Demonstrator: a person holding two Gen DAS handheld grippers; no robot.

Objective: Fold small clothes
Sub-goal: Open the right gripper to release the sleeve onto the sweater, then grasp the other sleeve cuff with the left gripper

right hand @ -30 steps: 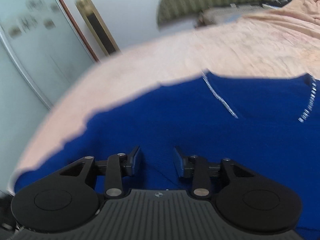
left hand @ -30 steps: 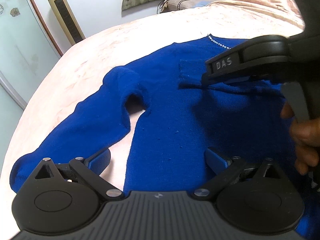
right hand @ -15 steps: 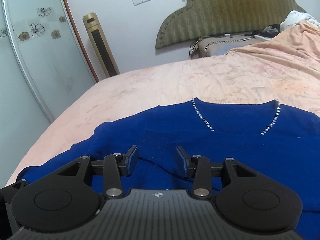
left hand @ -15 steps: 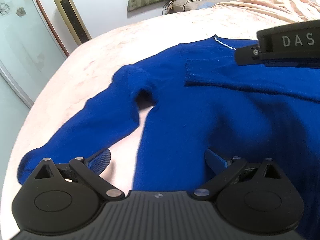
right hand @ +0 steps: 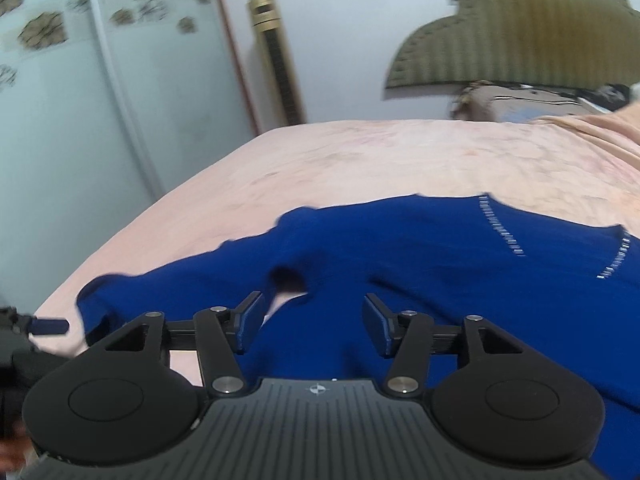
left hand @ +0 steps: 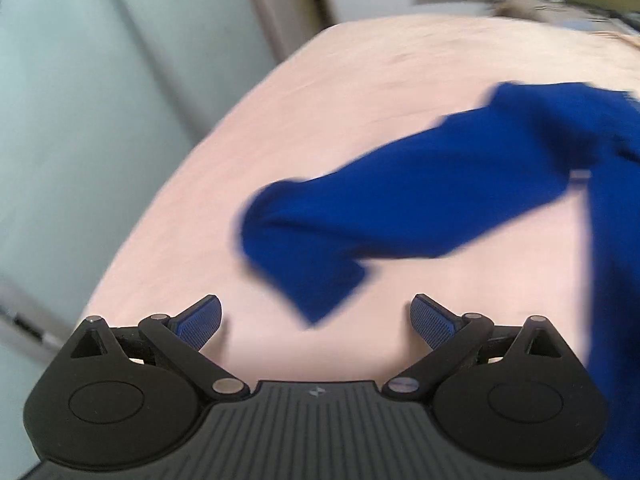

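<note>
Blue sweater (left hand: 460, 184) lies spread flat on the peach bedsheet (left hand: 360, 80).

Left wrist view, blurred: we see the sweater's left sleeve (left hand: 360, 216) stretched out diagonally, its cuff end just ahead of the left gripper (left hand: 316, 320). Jaws stand wide apart, nothing between the pads, only bare sheet under them. Sweater body runs down the right edge of the view. A pale wardrobe door (left hand: 100, 120) fills the left.

Right wrist view: we see the sweater (right hand: 440, 264) from nearer the chest. Beaded neckline trim (right hand: 504, 232) sits at upper right, and the sleeve runs off to the lower left with a gap of sheet showing at the armpit. A fold edge crosses the chest to the right, so we read the other side as already turned in over the body. Right gripper (right hand: 314, 320) is over the torso fabric, jaws opening, pads clear of the cloth, nothing pinched. Part of the left gripper's blue pad pokes in at the far left edge by the cuff. Gold tower fan (right hand: 276, 60) and headboard (right hand: 520, 40) are behind the bed.

Progress, our call: early to middle. One side looks folded in. This sleeve is still out flat, and the bottom-to-top fold is not yet done. Left gripper looks lined up for the cuff.
</note>
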